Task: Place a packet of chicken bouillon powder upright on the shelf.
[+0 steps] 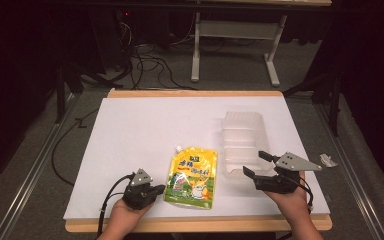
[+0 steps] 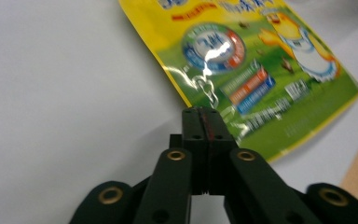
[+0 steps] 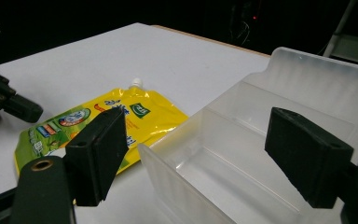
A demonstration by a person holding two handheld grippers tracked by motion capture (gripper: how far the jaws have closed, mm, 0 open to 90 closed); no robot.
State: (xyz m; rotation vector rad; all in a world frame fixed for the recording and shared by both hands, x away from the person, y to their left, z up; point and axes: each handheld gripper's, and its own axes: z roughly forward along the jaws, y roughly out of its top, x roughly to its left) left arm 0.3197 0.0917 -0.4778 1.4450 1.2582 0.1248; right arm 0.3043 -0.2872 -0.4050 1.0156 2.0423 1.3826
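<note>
A yellow spouted pouch (image 1: 192, 179) lies flat on the white table top, spout pointing away from me. My left gripper (image 1: 157, 190) sits just left of it, shut, and in the left gripper view its tips (image 2: 203, 114) rest at the edge of the pouch (image 2: 261, 70) with nothing visibly between them. A clear plastic bin (image 1: 242, 125) stands to the right of the pouch. My right gripper (image 1: 255, 164) is open at the bin's near end. In the right gripper view the near wall of the bin (image 3: 168, 168) lies between the wide jaws (image 3: 203, 151), with the pouch (image 3: 98, 119) to the left.
The white sheet (image 1: 145, 130) covers a wooden table whose front edge (image 1: 195, 225) is close to my hands. A small crumpled scrap (image 1: 328, 160) lies at the right edge. Cables and a desk frame (image 1: 230, 45) stand on the floor beyond.
</note>
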